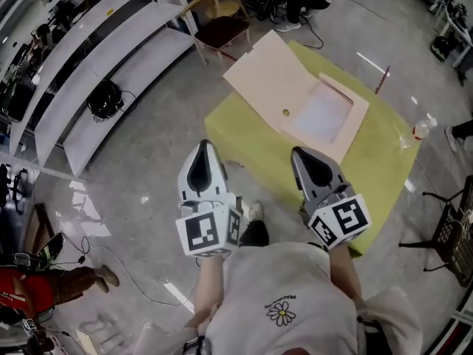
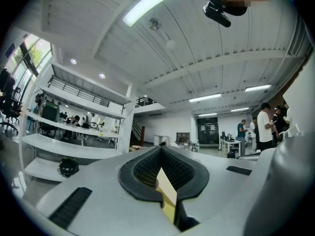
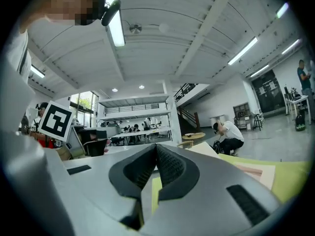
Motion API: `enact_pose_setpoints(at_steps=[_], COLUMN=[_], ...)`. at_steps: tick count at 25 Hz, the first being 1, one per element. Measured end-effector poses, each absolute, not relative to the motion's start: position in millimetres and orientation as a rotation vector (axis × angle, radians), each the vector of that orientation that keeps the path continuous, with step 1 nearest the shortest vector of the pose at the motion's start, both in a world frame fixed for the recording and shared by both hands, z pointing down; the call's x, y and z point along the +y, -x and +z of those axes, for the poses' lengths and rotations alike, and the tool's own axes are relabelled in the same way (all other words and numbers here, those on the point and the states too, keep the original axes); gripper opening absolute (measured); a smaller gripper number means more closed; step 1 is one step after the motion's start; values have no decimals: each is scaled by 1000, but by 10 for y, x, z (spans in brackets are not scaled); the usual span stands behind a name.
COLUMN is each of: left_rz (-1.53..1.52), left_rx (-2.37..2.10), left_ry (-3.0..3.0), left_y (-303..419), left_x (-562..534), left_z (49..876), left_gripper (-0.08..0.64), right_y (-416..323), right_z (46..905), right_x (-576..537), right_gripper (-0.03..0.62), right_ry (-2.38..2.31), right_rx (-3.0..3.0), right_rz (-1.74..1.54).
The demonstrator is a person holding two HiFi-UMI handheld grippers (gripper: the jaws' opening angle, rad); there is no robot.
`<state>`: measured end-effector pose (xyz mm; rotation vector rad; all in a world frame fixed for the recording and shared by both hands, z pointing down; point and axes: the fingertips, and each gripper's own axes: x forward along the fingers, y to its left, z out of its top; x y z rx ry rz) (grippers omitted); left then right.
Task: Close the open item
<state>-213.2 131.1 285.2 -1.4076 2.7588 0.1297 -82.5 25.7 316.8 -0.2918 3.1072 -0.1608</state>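
A flat pale-pink box lies open on a yellow-green table. Its lid is folded back toward the far left, and a small round hole shows near the hinge. My left gripper hovers short of the table's near-left corner, shut with nothing in it. My right gripper is over the table's near edge, a short way before the box, also shut and empty. In the left gripper view the jaws meet at the tips, and the lid's edge shows behind them. The right gripper looks across the table toward the box.
White shelving stands at the left with a black object under it. A wooden chair is behind the table. A plastic bottle lies at the table's right end. A black crate sits at the right. People stand around the room.
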Motion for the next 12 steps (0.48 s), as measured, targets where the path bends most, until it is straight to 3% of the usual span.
enact_pose_setpoints(at_steps=[12], left_rz=[220], left_rx=[2734], left_ry=[1678], left_y=[3350], left_x=[383], left_z=[3117], left_gripper=[14], right_y=[1947], right_z=[3169], right_x=[-470], right_gripper=[14], right_ry=[475], right_rx=[3123], right_rz=[-154])
